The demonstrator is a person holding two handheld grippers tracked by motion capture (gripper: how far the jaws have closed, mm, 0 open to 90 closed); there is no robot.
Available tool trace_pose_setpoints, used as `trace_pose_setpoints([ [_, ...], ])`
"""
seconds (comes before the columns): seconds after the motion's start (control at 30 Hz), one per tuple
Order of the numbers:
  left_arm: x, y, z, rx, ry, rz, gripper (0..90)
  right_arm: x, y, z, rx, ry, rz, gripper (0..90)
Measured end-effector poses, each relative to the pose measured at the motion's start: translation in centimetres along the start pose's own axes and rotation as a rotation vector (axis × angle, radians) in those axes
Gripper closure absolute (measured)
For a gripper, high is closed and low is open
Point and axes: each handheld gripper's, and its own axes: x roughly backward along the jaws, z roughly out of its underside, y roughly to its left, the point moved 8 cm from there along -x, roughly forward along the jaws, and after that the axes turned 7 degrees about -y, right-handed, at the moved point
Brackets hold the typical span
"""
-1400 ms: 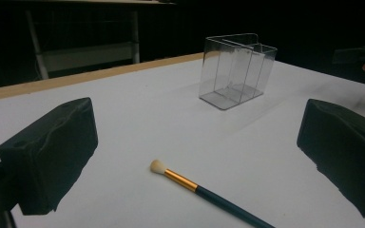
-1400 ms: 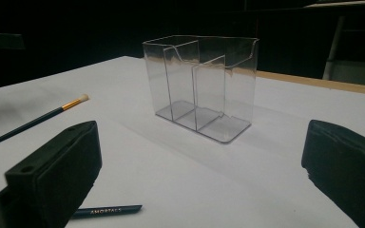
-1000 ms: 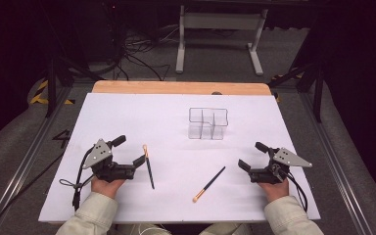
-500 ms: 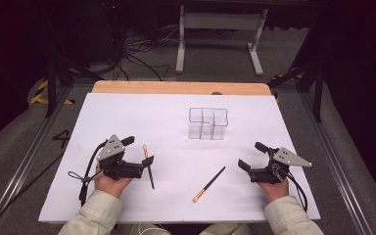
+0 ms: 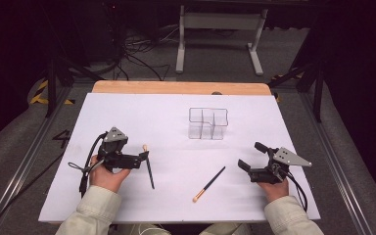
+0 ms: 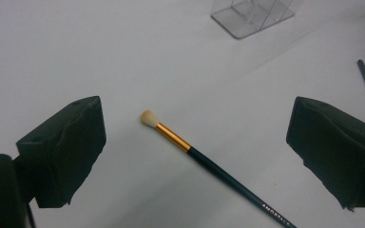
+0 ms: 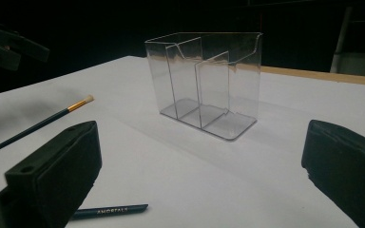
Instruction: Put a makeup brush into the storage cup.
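On the white desk (image 5: 127,112) the left gripper (image 5: 144,155) hangs over the makeup brush (image 5: 148,165) that lies at the near left, its jaws standing wide apart with the brush between them and neither pad touching it; the jaws have just been closing a little, yet nothing is pinched. In the left gripper view the same brush (image 6: 209,164) lies flat on the desk, its pale bristle tip pointing away from the camera, then a gold ferrule, then a dark handle with lettering running toward the bottom edge, and clear desk surface shows on either side of it up to the two black pads. A second makeup brush (image 5: 209,183) lies near the front middle of the desk, on a slant, its pale bristle tip toward the person and its dark handle pointing toward the far right, well apart from the first brush. The right gripper (image 5: 250,156) is held low at the near right of the desk in the person's right hand (image 5: 273,188), its jaws open and empty, with the second brush to its left and not touching it. A clear plastic organizer (image 5: 208,123) with upright dividers forming several compartments stands farther back near the middle of the desk, empty; in the right gripper view it stands upright straight ahead between the open jaws, well apart from them.
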Motion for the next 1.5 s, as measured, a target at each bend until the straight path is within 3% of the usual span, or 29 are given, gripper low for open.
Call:
trace_pose_setpoints([
  [0.07, -0.2, 0.1, 0.2, 0.022, 0.041, -0.012, 6.5, 0.0, 0.0, 0.0, -0.001, 0.001, -0.001, 0.2],
  [0.13, -0.4, 0.4, 0.5, 0.017, 0.094, -0.043, 8.3, 0.0, 0.0, 0.0, -0.001, 0.000, -0.001, 0.2],
  [0.23, -0.8, 0.3, 0.8, 0.036, 0.144, -0.046, 9.6, 0.0, 0.0, 0.0, -0.003, 0.000, 0.000, 0.2],
  [0.53, -1.3, -0.1, 0.7, 0.060, 0.188, -0.012, 9.8, -0.1, 0.1, 0.0, -0.005, 0.004, -0.006, 0.2],
  [0.87, -2.0, 0.0, 1.0, 0.099, 0.242, -0.021, 9.7, -0.1, 0.2, 0.0, -0.006, 0.000, -0.019, 0.2],
  [1.1, -3.0, 0.1, 1.5, 0.094, 0.298, -0.057, 9.8, -0.1, 0.3, 0.0, -0.002, -0.001, -0.022, 0.2],
  [1.27, -3.8, 0.0, 1.9, 0.116, 0.327, -0.018, 10.1, 0.0, 0.3, 0.0, -0.004, 0.002, -0.017, 0.2],
  [1.5, -4.5, 0.2, 2.4, 0.113, 0.361, -0.032, 10.6, 0.0, 0.3, -0.1, -0.017, -0.004, -0.026, 0.2],
])
